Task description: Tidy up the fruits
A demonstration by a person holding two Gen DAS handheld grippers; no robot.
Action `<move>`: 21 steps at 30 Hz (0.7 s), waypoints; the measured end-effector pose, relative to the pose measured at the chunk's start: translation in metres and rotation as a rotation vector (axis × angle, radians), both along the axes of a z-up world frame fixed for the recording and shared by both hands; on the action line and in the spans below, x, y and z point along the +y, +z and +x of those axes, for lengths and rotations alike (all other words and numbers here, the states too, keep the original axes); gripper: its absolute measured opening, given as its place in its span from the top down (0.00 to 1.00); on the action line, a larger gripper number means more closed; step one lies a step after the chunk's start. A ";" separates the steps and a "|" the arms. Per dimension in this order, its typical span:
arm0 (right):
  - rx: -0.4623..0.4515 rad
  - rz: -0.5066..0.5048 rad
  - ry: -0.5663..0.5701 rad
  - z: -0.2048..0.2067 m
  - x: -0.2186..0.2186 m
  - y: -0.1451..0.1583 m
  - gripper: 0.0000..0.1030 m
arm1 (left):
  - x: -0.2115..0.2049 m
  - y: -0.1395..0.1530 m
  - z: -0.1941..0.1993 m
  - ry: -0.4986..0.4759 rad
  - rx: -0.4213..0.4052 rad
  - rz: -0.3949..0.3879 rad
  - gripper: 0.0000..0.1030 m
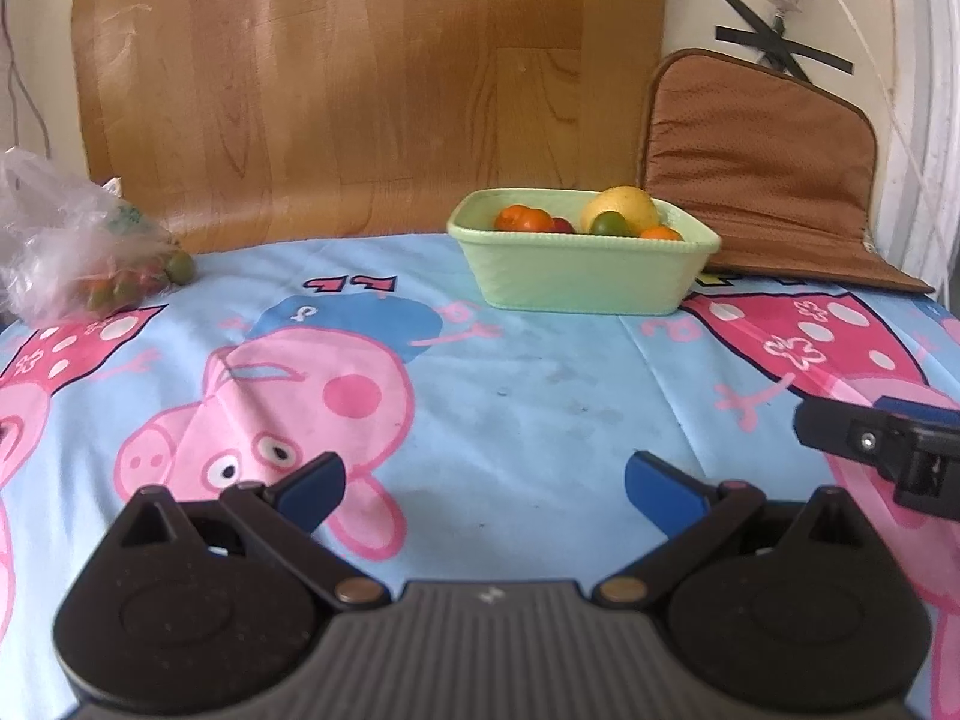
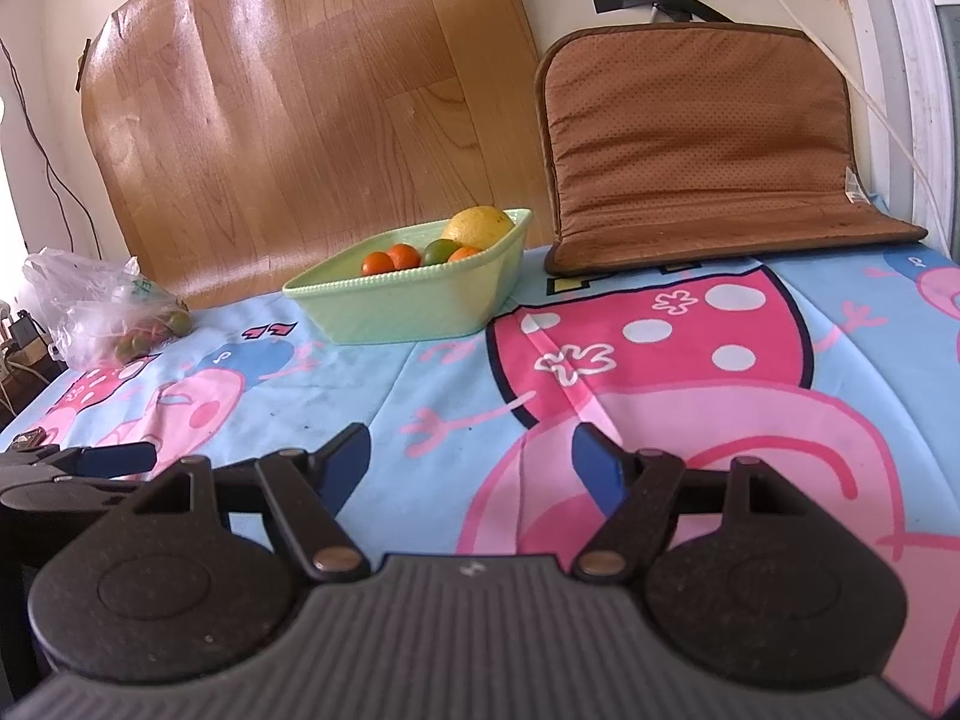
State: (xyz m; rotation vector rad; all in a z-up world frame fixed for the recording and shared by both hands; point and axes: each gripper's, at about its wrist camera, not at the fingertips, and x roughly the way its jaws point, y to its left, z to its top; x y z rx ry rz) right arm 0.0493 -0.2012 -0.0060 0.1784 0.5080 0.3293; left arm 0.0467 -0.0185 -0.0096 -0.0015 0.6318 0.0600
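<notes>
over on the far left sits the clear plastic bag, slumped on the cartoon-print cloth that covers the counter, small green and orange fruits showing through its side, one green fruit poking out at the bag's right edge. behind it a wood-grain board leans against the wall. moving right, the left tongs hang low over the cloth, blue pads spread wide, nothing between them, just a pink cartoon pig underneath. further back, right of centre, the pale green dish stands on the cloth near the board, well apart from the bag. inside it: a yellow fruit at the back, a green one just in front of it, orange ones to the left and right, something red tucked between. right of the dish a brown padded cushion is propped against the wall. and at the right, the right tongs hover over the pink print, pads wide apart too, gripping nothing, both pairs side by side and well short of the dish.
</notes>
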 end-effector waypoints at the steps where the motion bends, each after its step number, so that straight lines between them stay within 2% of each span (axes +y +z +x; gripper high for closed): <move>1: 0.000 0.000 0.000 0.000 0.000 0.000 0.26 | 0.001 0.000 0.000 0.010 -0.001 -0.004 0.00; 10: 0.006 -0.007 0.007 0.001 0.001 -0.001 0.26 | 0.010 0.001 0.001 0.053 0.007 -0.044 0.00; 21: 0.005 -0.007 0.005 0.001 0.002 -0.001 0.26 | 0.009 0.002 -0.001 0.056 -0.004 -0.027 0.00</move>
